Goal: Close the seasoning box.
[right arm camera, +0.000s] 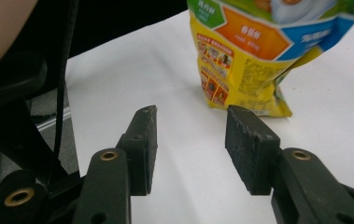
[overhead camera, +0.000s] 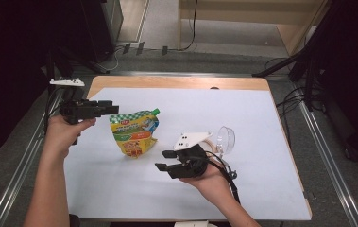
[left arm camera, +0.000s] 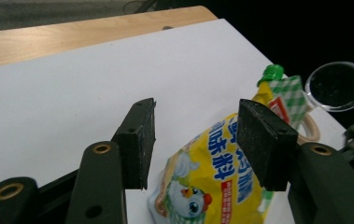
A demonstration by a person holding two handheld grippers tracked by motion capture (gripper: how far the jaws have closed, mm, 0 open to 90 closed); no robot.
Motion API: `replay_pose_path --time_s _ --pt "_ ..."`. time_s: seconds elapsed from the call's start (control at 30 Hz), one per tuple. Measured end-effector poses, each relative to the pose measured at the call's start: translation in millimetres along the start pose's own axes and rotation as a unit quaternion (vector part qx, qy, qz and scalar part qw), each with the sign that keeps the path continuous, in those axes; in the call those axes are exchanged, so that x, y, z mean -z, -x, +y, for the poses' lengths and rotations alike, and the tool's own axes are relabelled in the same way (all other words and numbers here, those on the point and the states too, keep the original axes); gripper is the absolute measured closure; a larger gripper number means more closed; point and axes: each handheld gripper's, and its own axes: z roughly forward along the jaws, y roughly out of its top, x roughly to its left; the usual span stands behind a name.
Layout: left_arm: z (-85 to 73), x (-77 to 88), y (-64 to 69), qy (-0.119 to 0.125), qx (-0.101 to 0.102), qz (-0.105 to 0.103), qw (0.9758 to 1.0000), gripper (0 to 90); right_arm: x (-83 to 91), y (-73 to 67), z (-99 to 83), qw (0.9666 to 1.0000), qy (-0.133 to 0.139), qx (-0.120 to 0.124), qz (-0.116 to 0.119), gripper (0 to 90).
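While both grippers hang above the white sheet [overhead camera: 261, 123], one yellow pouch [overhead camera: 134, 132] with a green cap stands on it left of centre, well apart from every edge of the sheet. One clear glass [overhead camera: 225, 139] lies on its side to the right of the pouch, with bare sheet between the two. The left gripper [overhead camera: 113, 109] is held at the left of the pouch, near its top, jaws pointing right; in the left gripper view its jaws stand partly open with nothing between the pads [left arm camera: 139, 140], and the pouch [left arm camera: 216, 172] lies just beyond them. The right gripper [overhead camera: 166, 160] sits nearer and to the right of the pouch, just beside the glass, jaws pointing left; in the right gripper view its jaws are about half open and hold nothing, with bare sheet between the pads [right arm camera: 249, 144] and the pouch [right arm camera: 249, 56] farther off. Open room is widest on the right half of the sheet and along its near edge. A strip of bare wood of the table [overhead camera: 167, 82] shows beyond the far edge of the sheet. Count: one pouch, one glass, two grippers, one sheet.
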Motion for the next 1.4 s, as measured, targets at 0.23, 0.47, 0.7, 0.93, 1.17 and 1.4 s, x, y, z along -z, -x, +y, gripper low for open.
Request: replay_pose_path --time_s 0.23,0.47,0.7,0.93,1.17,1.4 --pt "-7.9 -10.0 -9.2 -0.013 0.007 0.013 0.9998 46.1 25.9 6.9 10.2 0.9998 0.015 -0.004 -0.014 56.0" --pt "-13.6 -18.1 -13.4 -0.027 0.013 0.009 0.9995 45.1 47.3 14.1 16.6 0.9995 0.022 -0.003 -0.024 58.2" --pt "-15.6 -23.0 -13.1 -0.034 0.016 -0.005 0.9993 43.9 72.7 27.8 19.1 0.9984 0.038 -0.012 -0.04 64.4" --pt "-17.0 -22.6 -13.1 -0.033 0.013 -0.003 0.9994 43.3 96.4 37.5 20.0 0.9972 0.046 -0.018 -0.056 75.2" --pt "-17.4 -22.7 -12.9 -0.036 0.009 0.002 0.9993 43.2 115.5 49.2 16.7 0.9952 0.056 -0.032 -0.073 86.8" --pt "-17.7 -23.7 -12.2 -0.035 0.007 0.009 0.9993 43.8 130.3 64.9 9.0 0.993 0.053 -0.051 -0.092 90.0"
